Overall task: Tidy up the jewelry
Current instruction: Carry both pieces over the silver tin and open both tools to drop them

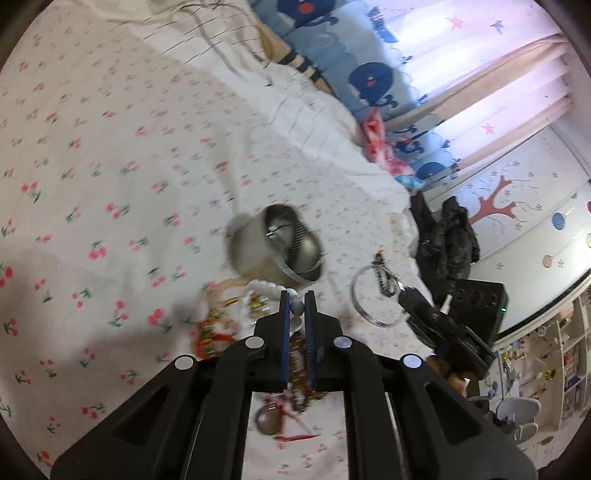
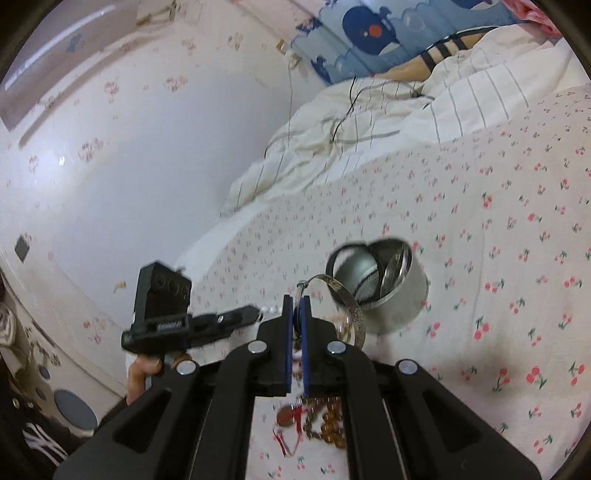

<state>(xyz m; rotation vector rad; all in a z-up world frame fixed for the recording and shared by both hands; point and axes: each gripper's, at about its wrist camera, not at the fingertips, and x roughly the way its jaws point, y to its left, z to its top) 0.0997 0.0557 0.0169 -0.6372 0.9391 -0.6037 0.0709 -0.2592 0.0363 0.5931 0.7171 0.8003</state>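
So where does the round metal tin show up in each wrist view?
Left wrist: the metal tin lies just above centre, beyond the left gripper, tipped on the cherry-print sheet.
Right wrist: the tin sits right of centre, just past the right gripper and the silver bangle it holds.
Shared landmark: the blue whale-print cushion at the bed's far edge.
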